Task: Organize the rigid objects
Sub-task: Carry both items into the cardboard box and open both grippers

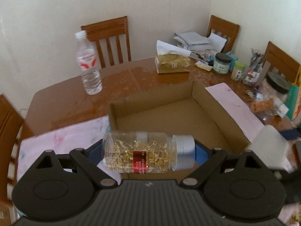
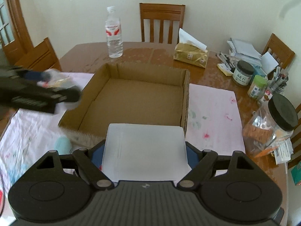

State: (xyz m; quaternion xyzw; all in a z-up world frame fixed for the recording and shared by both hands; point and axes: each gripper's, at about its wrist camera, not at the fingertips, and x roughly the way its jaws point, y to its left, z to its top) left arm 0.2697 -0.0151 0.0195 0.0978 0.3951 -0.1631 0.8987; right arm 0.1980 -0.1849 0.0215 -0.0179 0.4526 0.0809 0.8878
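Clamped end to end in the left gripper (image 1: pixel 148 153), base to grey cap, the clear capsule bottle (image 1: pixel 139 153) hangs over the near wall of the cardboard box (image 1: pixel 212 98); it looks light, hard and slick, so this lengthwise hold seems prone to slipping. The right gripper (image 2: pixel 144 156) pinches a stiff white box (image 2: pixel 144 150) by its side faces above the near edge of the cardboard box, which looks empty.

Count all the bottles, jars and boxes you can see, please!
Bottles: 2 (water bottle, capsule bottle held by the left tongs)
Jars: 3 (dark-lid jar, green-lid jar, big black-lid jar)
Boxes: 2 (cardboard box, white box in the right tongs)
Total: 7
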